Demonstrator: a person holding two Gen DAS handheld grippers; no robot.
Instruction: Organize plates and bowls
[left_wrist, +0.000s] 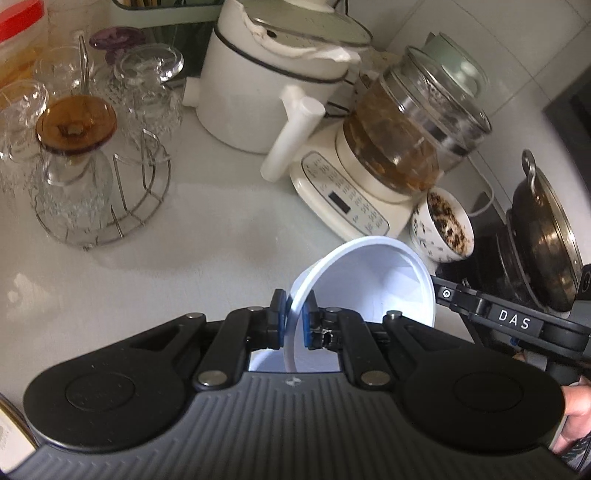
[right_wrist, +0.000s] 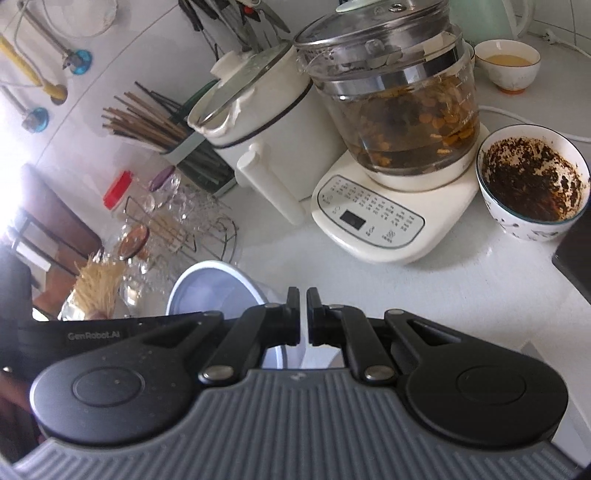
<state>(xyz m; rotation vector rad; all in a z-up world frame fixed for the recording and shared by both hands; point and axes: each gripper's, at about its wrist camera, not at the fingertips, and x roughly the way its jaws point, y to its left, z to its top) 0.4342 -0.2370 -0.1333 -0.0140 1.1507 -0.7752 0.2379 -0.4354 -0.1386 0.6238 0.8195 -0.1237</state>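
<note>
Your left gripper (left_wrist: 294, 317) is pinching the rim of the white bowl (left_wrist: 373, 280), its blue pads (left_wrist: 281, 318) pressing on both sides of the thin wall. You are holding the bowl tilted above the counter (left_wrist: 207, 236), its empty inside facing the camera. Your right gripper (right_wrist: 303, 317) is sitting almost closed, only a thin slit showing between its fingers, and it is gripping nothing; from its own camera the bowl (right_wrist: 218, 291) is showing just to its left, and whether the two are touching cannot be told. Beyond the bowl, a dirty bowl (left_wrist: 443, 225) is standing on the counter, its inside coated with dark residue, just beside the cream base (left_wrist: 351, 195) of a glass kettle (left_wrist: 406, 140) that is holding brown liquid with pieces in it. Left of the kettle a white pot (left_wrist: 266, 81) is standing with its lid on and its handle (left_wrist: 291, 140) reaching toward you. Farther left a wire rack (left_wrist: 103, 192) is carrying upturned glasses (left_wrist: 147, 85) and an amber lid (left_wrist: 75, 123). On the far right a dark wok (left_wrist: 543, 229) is resting under a glass cover. Behind the kettle, in the right view, a small bowl (right_wrist: 508, 64) is holding yellow liquid, and chopsticks (right_wrist: 147, 122) are sticking out of a holder beside the pot.
</note>
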